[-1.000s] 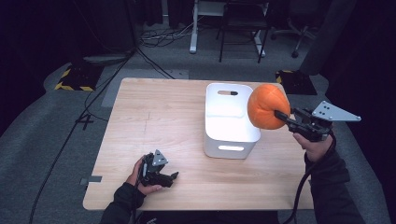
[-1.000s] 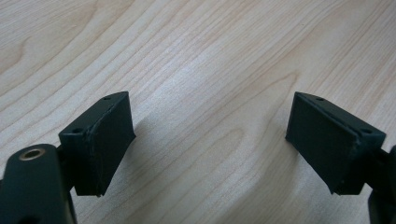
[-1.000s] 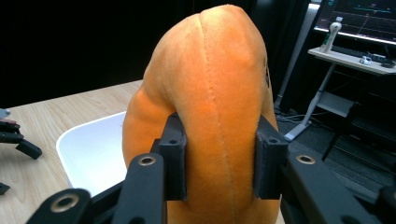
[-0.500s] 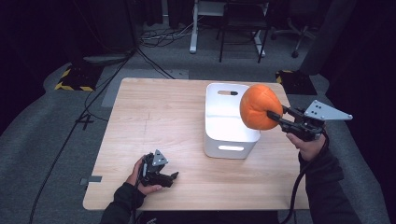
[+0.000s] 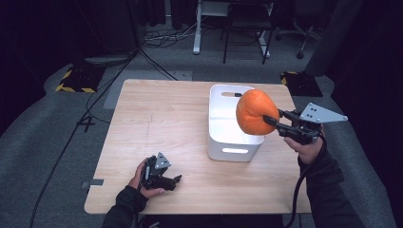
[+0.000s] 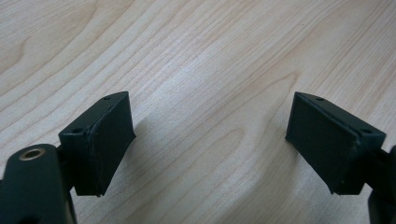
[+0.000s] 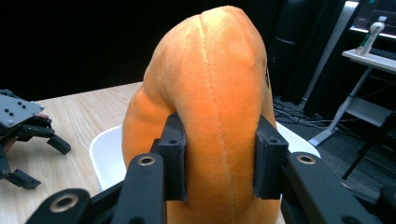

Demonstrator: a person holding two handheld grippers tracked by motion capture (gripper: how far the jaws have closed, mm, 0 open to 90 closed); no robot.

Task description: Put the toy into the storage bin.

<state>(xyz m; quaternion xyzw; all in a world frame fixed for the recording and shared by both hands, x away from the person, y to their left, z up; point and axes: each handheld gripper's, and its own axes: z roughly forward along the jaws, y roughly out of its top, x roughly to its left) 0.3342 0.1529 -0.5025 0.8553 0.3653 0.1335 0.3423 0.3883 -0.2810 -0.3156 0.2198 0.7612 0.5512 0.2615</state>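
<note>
The right claw (image 5: 273,121) is closed on a soft orange pumpkin-shaped plush (image 5: 253,112), its two black jaws pressing into the fabric on either side of a stitched seam, as the right gripper view shows (image 7: 218,158). The plush (image 7: 205,107) hangs in the air over the right-hand part of the white bin (image 5: 227,142), just above its rim and clear of the bin's floor. The person's right hand (image 5: 306,147) holds that claw from beyond the bin's right side, with the grey three-cornered plate on top. The bin stands on the wooden surface (image 5: 157,118), toward its right half. Well to the left of the bin, near the front edge, the left claw (image 5: 172,181) rests low on the wood in the person's left hand (image 5: 142,183); its jaws stand wide apart with nothing between them, only bare wood grain (image 6: 210,135) beneath.
</note>
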